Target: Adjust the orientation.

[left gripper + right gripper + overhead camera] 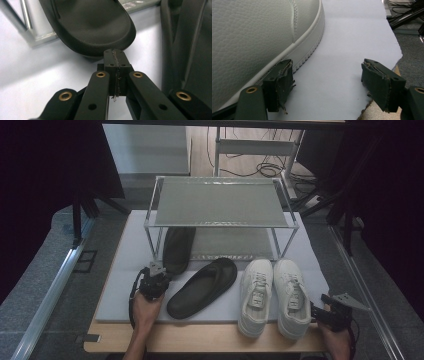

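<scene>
the left gripper (159,276) has its fingers shut on nothing, just at the heel of the slipper under the rack (176,249); with the tips pressed together it could shove that slipper deeper under the rack (220,222) instead of grasping it. right of it, a second slipper (202,287), then two white sneakers (274,296). the right gripper (320,309), fingers open, sits beside the right sneaker and could nudge it.

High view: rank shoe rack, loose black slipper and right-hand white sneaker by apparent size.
1. shoe rack, clearly largest.
2. and 3. black slipper and white sneaker: look about alike; left unranked.
</scene>
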